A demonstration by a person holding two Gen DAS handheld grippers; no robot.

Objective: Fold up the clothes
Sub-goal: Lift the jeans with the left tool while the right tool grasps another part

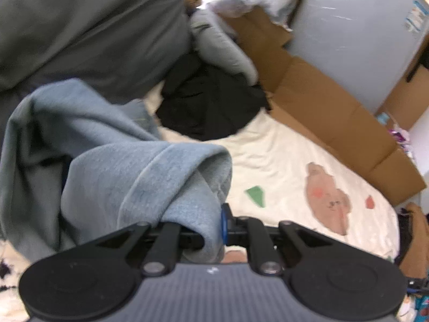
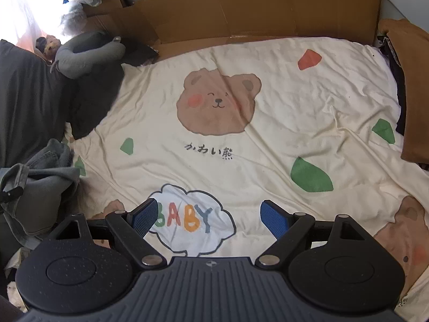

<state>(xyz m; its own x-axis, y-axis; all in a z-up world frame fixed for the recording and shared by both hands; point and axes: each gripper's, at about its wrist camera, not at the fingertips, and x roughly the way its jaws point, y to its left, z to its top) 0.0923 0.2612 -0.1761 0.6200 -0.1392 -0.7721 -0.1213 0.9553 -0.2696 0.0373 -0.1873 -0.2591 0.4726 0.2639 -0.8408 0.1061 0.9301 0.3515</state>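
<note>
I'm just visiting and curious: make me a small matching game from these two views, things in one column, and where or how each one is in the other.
Things:
1. left claw
2. right claw
3. black garment
4. cardboard

States or places:
A. open, with nothing in it, above the BABY print
B. standing along the far edge of the bed sheet
C. shut on the blue garment
D. lying crumpled on the sheet, past the blue garment

Pairs: 1-C, 2-A, 3-D, 4-B
</note>
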